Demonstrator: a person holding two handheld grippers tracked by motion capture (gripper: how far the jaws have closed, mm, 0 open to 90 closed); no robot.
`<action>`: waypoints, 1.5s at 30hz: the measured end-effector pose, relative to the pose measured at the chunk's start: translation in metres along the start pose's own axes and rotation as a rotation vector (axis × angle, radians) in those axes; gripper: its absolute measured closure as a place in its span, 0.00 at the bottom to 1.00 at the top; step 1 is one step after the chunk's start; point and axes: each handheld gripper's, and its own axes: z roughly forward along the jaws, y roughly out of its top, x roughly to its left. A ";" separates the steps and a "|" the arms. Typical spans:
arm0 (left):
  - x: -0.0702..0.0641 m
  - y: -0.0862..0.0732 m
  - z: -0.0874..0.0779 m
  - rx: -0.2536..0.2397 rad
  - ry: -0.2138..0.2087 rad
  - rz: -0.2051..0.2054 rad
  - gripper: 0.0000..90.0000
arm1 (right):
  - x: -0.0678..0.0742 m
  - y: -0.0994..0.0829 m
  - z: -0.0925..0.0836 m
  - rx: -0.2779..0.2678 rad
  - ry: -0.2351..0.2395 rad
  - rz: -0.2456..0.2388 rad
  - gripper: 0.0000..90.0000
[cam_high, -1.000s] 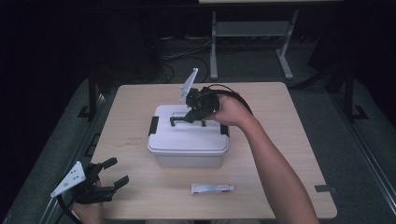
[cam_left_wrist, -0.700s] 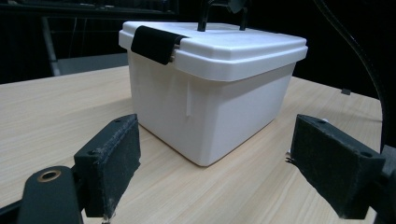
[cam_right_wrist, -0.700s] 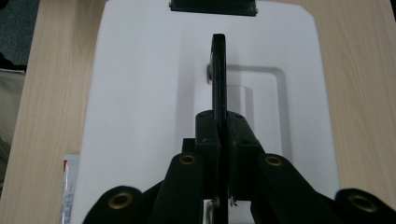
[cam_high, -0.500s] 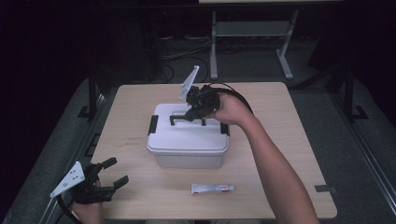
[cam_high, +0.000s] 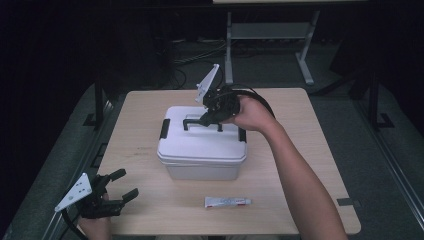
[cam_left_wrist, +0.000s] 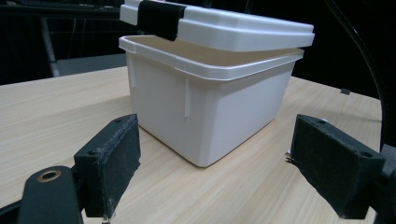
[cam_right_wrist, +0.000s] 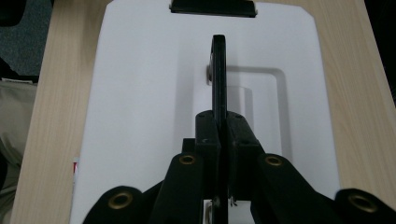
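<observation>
a: nothing moved since earlier; right hand-held gripper (cam_high: 212, 116) clamps handle (cam_right_wrist: 218, 74), lid (cam_left_wrist: 243, 30) ajar on box (cam_left_wrist: 205, 107), mid-counter (cam_high: 310, 165).
b: light, stiff plastic; grip handle centre. left hand-held gripper (cam_high: 117, 192) wide, empty.

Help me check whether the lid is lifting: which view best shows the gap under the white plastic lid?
The left gripper view: it looks level at the white plastic lid, raised off the white plastic box on one side. The high view sees the lid from above, no gap. The right gripper view shows the lid top and black handle clamped.
</observation>
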 end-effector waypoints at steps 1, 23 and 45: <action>0.000 0.000 0.000 0.000 0.000 0.000 0.17 | 0.001 -0.001 -0.002 0.001 -0.003 0.002 0.94; -0.003 0.001 0.002 0.012 0.001 0.012 0.17 | 0.022 -0.043 -0.070 -0.025 -0.086 0.051 0.94; -0.005 0.001 0.004 0.032 0.003 0.024 0.17 | 0.050 -0.109 -0.136 -0.011 -0.181 0.152 0.94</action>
